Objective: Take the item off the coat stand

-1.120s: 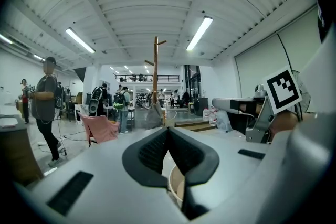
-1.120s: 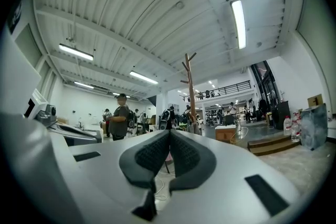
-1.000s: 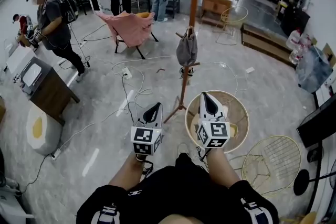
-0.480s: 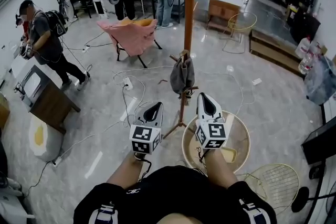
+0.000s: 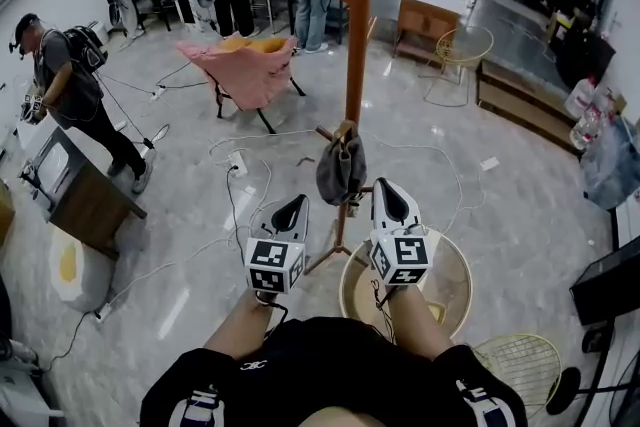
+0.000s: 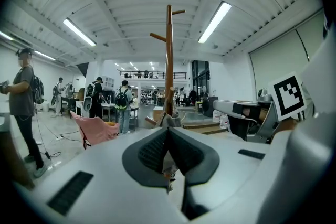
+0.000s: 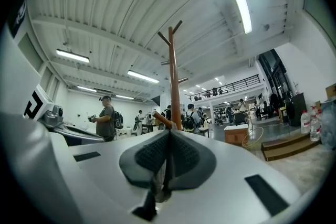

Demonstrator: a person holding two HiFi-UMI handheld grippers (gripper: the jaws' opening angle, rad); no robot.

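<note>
- On a low peg (image 5: 328, 134) of the coat stand (image 5: 358, 35) hangs the grey cloth item (image 5: 340, 173), close against the pole.
- Its long axis runs straight up and down. The gathered top sits at the peg and the fuller end sags toward the floor (image 5: 520, 185).
- In the left gripper view the same item (image 6: 171, 119) shows just above the jaw line, dead ahead.
- The left gripper (image 5: 292, 208) has its jaws pressed together with nothing between them, and it is held low and left of the item.
- The right gripper (image 5: 388, 195) is likewise clenched and empty, near the item's right side but apart from it.
- A round wicker basket (image 5: 445, 275) lies on the floor just right of the stand's feet, under the right gripper.
- Cables (image 5: 240, 185) trail across the floor to the left.
- A pink chair (image 5: 245, 65) stands well beyond the stand, and bare floor opens to the right.
</note>
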